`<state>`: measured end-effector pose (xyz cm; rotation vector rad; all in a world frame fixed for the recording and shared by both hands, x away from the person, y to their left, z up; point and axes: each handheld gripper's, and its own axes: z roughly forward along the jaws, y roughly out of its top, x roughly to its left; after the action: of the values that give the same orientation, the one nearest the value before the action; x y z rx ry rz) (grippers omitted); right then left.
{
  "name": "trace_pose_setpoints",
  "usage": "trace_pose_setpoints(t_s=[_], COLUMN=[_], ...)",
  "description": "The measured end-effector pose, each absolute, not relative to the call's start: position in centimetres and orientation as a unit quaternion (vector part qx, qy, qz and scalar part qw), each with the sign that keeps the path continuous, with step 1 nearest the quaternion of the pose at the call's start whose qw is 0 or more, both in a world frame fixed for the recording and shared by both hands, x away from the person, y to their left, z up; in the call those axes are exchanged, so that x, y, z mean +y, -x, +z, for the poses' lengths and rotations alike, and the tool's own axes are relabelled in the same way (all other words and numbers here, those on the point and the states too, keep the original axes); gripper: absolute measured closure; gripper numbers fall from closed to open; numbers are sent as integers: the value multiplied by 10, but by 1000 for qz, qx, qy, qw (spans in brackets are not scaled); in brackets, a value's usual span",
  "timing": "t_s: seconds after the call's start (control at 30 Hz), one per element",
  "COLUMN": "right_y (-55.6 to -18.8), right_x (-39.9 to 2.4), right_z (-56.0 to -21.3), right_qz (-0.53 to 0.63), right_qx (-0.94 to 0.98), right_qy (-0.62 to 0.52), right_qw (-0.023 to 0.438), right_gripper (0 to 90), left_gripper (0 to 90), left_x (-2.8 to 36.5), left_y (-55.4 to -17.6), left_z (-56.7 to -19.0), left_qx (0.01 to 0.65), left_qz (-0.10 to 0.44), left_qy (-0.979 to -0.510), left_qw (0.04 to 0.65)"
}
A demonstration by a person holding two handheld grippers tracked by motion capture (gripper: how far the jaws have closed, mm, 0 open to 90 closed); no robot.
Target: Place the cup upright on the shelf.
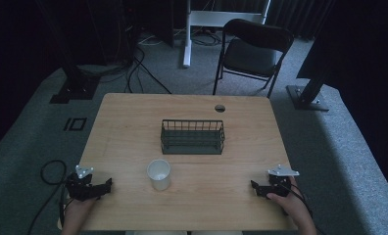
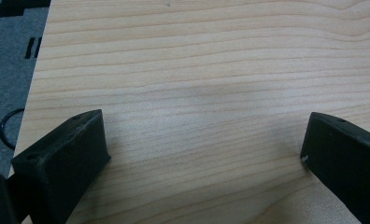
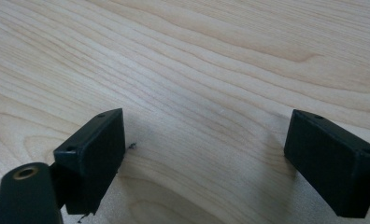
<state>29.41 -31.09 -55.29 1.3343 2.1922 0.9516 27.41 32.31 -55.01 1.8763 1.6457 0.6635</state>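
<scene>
The room is dim. A grey carpet [image 1: 30, 142] covers the floor, and black cables [image 1: 133, 68] lie on it at the back. A black folding chair [image 1: 253, 49] stands behind the light wooden table [image 1: 133, 122]. Beside the chair is a white metal frame [image 1: 189, 29]. Dark curtains [image 1: 373, 73] hang at both sides.

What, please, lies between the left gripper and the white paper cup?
Bare wooden table lies between the left gripper and the white paper cup, in the high view.
</scene>
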Motion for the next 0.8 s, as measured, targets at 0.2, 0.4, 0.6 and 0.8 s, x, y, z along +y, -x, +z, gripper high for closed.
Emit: trace_pose_setpoints(t_s=[0.2,0.4,0.6,0.8], right_y=[-294,-295,-295,-295], right_x=[-312,-313,-312,-312], right_z=[-553,-553,-553,-553], right_qz=[338,338,337,337], right_qx=[781,779,779,779], right_qy=[-484,-487,-487,-488], right_qw=[204,205,205,205], right_gripper=[119,119,119,119], left_gripper=[8,8,8,8], left_x=[323,323,323,323], left_y=[-274,-274,-274,-274], left_z=[-550,-550,-550,-550], left_qx=[612,613,612,612], left_qz=[247,247,247,247], left_qy=[-698,-698,-698,-698], left_qw=[276,276,276,276])
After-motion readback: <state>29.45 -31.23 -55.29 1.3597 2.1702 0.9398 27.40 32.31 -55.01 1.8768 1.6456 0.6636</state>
